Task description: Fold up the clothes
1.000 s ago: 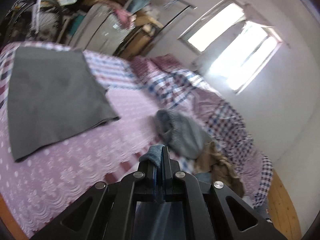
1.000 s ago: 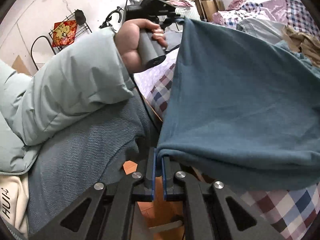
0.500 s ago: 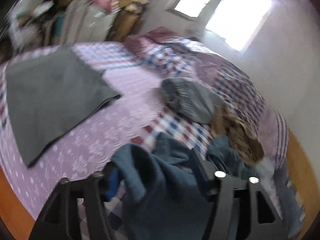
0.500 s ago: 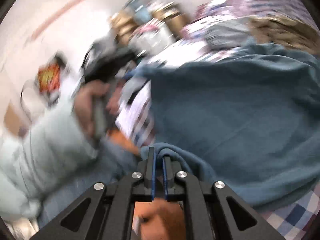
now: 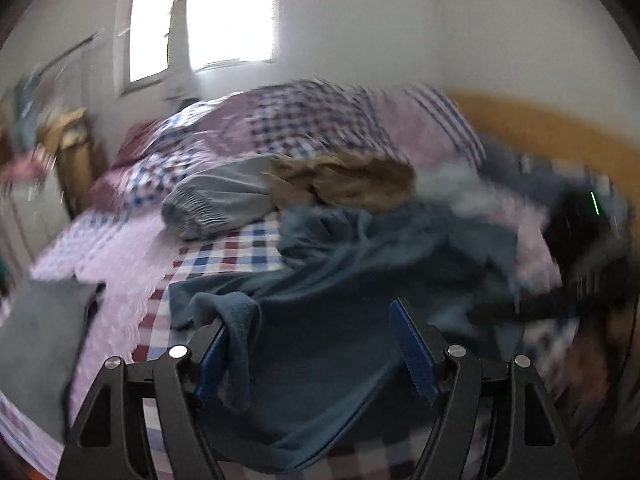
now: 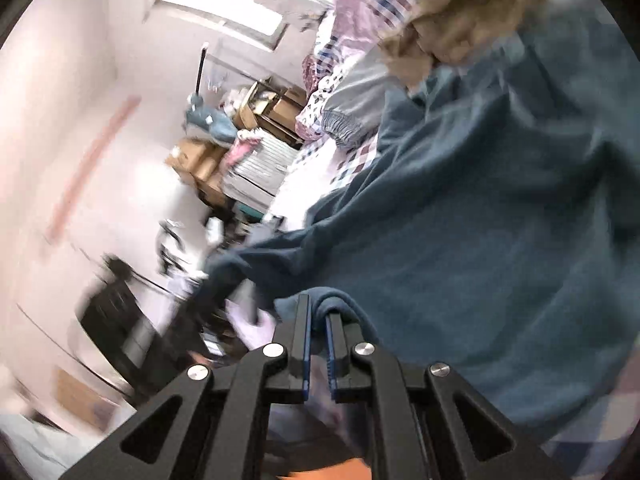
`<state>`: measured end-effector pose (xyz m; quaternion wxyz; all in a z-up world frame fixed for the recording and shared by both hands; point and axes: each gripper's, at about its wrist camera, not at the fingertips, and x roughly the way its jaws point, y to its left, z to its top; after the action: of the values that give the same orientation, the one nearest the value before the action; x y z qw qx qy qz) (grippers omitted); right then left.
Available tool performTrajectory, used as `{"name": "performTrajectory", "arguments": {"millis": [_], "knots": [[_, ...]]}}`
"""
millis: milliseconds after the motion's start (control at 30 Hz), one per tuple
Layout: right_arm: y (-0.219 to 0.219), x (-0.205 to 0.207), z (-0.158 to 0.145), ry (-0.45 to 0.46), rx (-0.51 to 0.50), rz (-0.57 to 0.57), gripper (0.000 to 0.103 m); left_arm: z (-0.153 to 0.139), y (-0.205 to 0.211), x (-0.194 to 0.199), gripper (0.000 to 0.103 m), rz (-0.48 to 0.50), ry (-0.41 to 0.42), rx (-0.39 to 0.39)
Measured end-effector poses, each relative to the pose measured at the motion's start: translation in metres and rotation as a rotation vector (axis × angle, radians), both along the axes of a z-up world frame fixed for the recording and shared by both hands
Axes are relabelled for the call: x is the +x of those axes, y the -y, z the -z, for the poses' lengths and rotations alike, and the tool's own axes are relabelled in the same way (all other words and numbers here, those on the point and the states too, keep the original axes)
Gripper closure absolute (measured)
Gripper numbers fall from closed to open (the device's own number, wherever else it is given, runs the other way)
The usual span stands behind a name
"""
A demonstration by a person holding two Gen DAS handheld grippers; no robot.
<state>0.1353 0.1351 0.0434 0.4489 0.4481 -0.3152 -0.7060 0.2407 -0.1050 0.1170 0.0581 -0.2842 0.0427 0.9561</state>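
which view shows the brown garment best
The left wrist view: the brown garment lies crumpled on the bed, whole, beyond the teal sweatshirt. The right wrist view catches it only blurred at the top edge.

I saw a bed (image 5: 132, 272) covered in pink lace-patterned and checked bedding. A teal garment (image 5: 360, 280) lay spread and rumpled across its near side. Beyond it, touching its far edge, lay a tan garment (image 5: 348, 182), and just left of that a grey garment (image 5: 216, 204) with a gathered waistband. A flat dark grey cloth (image 5: 36, 332) lay at the left edge. Heaped checked bedding (image 5: 304, 120) filled the far side.
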Motion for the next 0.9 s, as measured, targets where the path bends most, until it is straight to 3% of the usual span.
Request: {"name": "performTrajectory", "arguments": {"millis": [67,133,167,300,400,467,533,633,700,767,800,867,900], "knots": [[-0.002,-0.004,0.01,0.083,-0.059,0.005,0.097,0.009,-0.008,-0.004,0.025,-0.018,0.041,-0.082],[0.0,-0.005,0.011,0.079,-0.029,0.011,0.097,0.013,0.017,-0.016,0.025,-0.15,0.086,-0.069],[0.002,-0.005,0.01,0.071,-0.022,0.007,0.097,0.012,0.032,-0.018,0.025,-0.203,0.086,-0.038],[0.012,-0.004,0.005,0.041,-0.003,-0.012,0.097,-0.002,0.123,-0.002,0.023,-0.537,0.04,0.232],[0.019,-0.004,0.005,0.035,0.014,-0.012,0.097,0.001,0.173,0.022,0.02,-0.761,0.031,0.359],[0.02,-0.006,0.009,0.047,0.032,0.0,0.096,-0.001,0.18,0.037,0.02,-0.701,-0.028,0.448],[0.019,-0.011,0.014,0.066,0.061,0.031,0.096,-0.015,0.156,0.042,0.02,-0.567,-0.105,0.358],[0.013,-0.021,0.024,0.109,0.102,0.085,0.095,-0.024,0.083,0.037,0.02,-0.271,-0.165,0.088],[0.008,-0.028,0.029,0.127,0.117,0.106,0.093,-0.012,0.034,0.035,0.02,-0.105,-0.125,-0.066],[0.005,-0.032,0.032,0.138,0.135,0.12,0.084,0.007,-0.013,0.032,0.02,0.059,-0.062,-0.203],[0.004,-0.033,0.032,0.142,0.143,0.126,0.08,0.016,-0.029,0.033,0.02,0.119,-0.029,-0.218],[-0.003,-0.033,0.026,0.107,0.153,0.152,0.054,0.034,-0.061,0.034,0.02,0.239,0.037,-0.247],[-0.005,-0.033,0.021,0.086,0.157,0.161,0.053,0.04,-0.069,0.032,0.021,0.265,0.063,-0.24]]}}
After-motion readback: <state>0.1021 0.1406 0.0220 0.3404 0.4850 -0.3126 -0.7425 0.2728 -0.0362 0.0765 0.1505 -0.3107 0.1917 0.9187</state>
